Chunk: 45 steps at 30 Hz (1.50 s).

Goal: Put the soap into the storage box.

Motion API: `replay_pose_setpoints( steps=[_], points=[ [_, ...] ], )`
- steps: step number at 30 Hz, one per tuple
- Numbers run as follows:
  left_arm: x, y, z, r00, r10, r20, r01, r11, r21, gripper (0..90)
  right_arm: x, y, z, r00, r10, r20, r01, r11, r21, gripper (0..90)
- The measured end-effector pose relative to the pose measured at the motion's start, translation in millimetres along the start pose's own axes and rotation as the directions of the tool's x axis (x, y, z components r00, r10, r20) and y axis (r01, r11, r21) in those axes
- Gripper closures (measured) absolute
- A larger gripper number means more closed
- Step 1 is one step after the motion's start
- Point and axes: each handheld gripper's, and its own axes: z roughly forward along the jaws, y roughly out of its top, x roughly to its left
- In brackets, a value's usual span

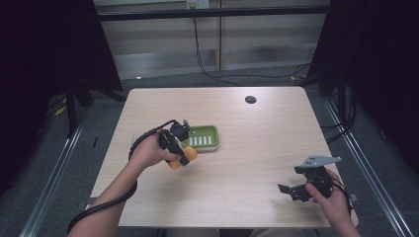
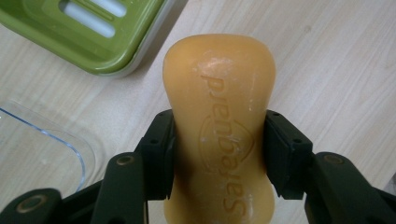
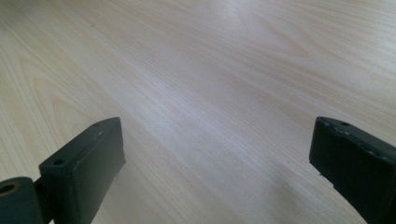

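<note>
An orange bar of soap (image 2: 219, 93) with raised lettering is clamped between the black jaws of my left gripper (image 2: 218, 140), which is shut on its narrow waist. In the high view the soap (image 1: 190, 155) hangs at the near left corner of a green soap dish (image 1: 203, 137) with a slotted floor; the left gripper (image 1: 184, 154) is beside that dish. I cannot tell whether the soap touches the table. The dish's corner (image 2: 93, 42) lies just beyond the soap. My right gripper (image 1: 291, 180) rests near the table's front right, open, with bare wood between its jaws (image 3: 215, 163).
A clear plastic lid (image 2: 46, 144) lies on the table left of the soap. A small black round disc (image 1: 250, 99) sits at the table's far side. The light wooden table (image 1: 257, 148) is ringed by dark curtains, metal rails and floor cables.
</note>
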Motion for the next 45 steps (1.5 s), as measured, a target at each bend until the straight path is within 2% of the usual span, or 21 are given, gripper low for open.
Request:
replay_pose_setpoints(
  steps=[5, 6, 7, 8, 11, 15, 16, 21, 22, 23, 26, 27, 28, 33, 39, 40, 41, 44, 45],
  points=[
    [2.8, 3.4, -4.6, 1.0000, 0.000, -0.001, 0.000, 1.0000, -0.006, 49.9, 0.6, 0.2, -0.2, 1.0000, 0.002, 0.000, -0.002, 1.000, -0.001, 3.3],
    [2.4, 4.0, -4.8, 0.9999, -0.012, -0.003, 0.012, 0.9999, -0.008, 49.9, 0.6, 0.2, -0.2, 1.0000, 0.001, 0.001, -0.001, 1.000, -0.002, 3.3],
    [3.8, 5.7, -6.7, 1.0000, 0.000, -0.005, 0.000, 1.0000, -0.001, 49.9, 0.5, 0.1, -0.2, 1.0000, 0.001, 0.001, -0.001, 1.000, -0.001, 3.3],
    [3.4, 6.2, -7.2, 0.9998, -0.018, -0.003, 0.018, 0.9997, -0.014, 49.9, 0.5, 0.1, -0.1, 1.0000, 0.001, 0.001, -0.001, 1.000, -0.001, 3.3],
    [4.5, 7.9, -9.0, 0.9998, -0.019, -0.004, 0.019, 0.9998, -0.009, 49.9, 0.4, 0.0, 0.1, 1.0000, 0.000, 0.003, 0.000, 1.000, 0.000, 3.3],
    [6.1, 11.3, -11.3, 0.9999, -0.005, -0.009, 0.005, 1.0000, -0.002, 49.9, 0.4, -0.1, 0.7, 1.0000, -0.003, 0.000, 0.003, 1.000, 0.001, 3.3],
    [8.0, 12.8, -12.6, 1.0000, -0.004, 0.002, 0.004, 1.0000, 0.005, 49.9, 0.6, -0.1, 0.9, 1.0000, -0.001, 0.002, 0.001, 1.000, 0.005, 3.3],
    [8.2, 16.4, -13.9, 1.0000, -0.005, 0.000, 0.005, 1.0000, 0.003, 49.9, 1.0, 0.1, 0.6, 1.0000, -0.001, -0.001, 0.001, 1.000, 0.001, 3.3],
    [8.6, 17.9, -14.5, 0.9999, 0.006, -0.012, -0.006, 1.0000, 0.001, 49.9, 0.9, 0.2, 0.5, 1.0000, 0.000, 0.001, 0.000, 1.000, 0.001, 3.3],
    [8.3, 18.8, -14.8, 1.0000, -0.005, -0.005, 0.005, 1.0000, -0.001, 49.9, 0.6, 0.1, 0.6, 1.0000, -0.003, 0.000, 0.003, 1.000, 0.000, 3.3],
    [9.0, 20.2, -15.8, 0.9999, 0.005, -0.012, -0.005, 1.0000, 0.000, 49.9, 0.4, -0.1, 1.1, 1.0000, -0.005, -0.001, 0.006, 1.000, 0.010, 3.3],
    [10.4, 21.3, -16.3, 1.0000, -0.002, -0.003, 0.002, 1.0000, -0.005, 49.9, 0.8, -0.2, 1.2, 1.0000, -0.005, 0.001, 0.005, 1.000, 0.014, 3.3],
    [12.3, 22.3, -17.1, 0.9998, 0.016, -0.007, -0.016, 0.9998, 0.007, 49.9, 0.9, -0.2, 1.3, 1.0000, -0.005, 0.003, 0.005, 1.000, 0.013, 3.3],
    [12.3, 25.0, -17.2, 1.0000, -0.005, -0.004, 0.005, 1.0000, -0.002, 49.9, 1.3, 0.0, 1.5, 1.0000, -0.007, 0.002, 0.007, 1.000, 0.013, 3.3],
    [13.2, 28.8, -18.6, 0.9999, 0.005, -0.014, -0.005, 1.0000, -0.009, 49.9, 1.3, 0.0, 1.5, 1.0000, -0.003, 0.005, 0.003, 1.000, 0.012, 3.2],
    [14.9, 29.7, -19.2, 0.9996, 0.026, -0.013, -0.026, 0.9996, 0.003, 49.9, 1.2, 0.0, 1.5, 1.0000, -0.005, 0.007, 0.005, 1.000, 0.012, 3.2],
    [14.3, 30.2, -18.8, 0.9998, 0.015, -0.014, -0.015, 0.9999, -0.001, 49.9, 1.2, 0.0, 1.6, 1.0000, -0.003, 0.004, 0.003, 1.000, 0.013, 3.2],
    [15.9, 32.2, -19.7, 0.9998, 0.020, -0.006, -0.020, 0.9998, 0.008, 49.9, 1.2, -0.2, 2.0, 1.0000, -0.002, 0.006, 0.002, 1.000, 0.013, 3.2],
    [15.3, 32.2, -18.7, 0.9998, 0.011, -0.014, -0.011, 0.9999, -0.007, 49.9, 1.2, -0.2, 2.2, 1.0000, -0.003, 0.006, 0.003, 1.000, 0.014, 3.2]
  ],
)
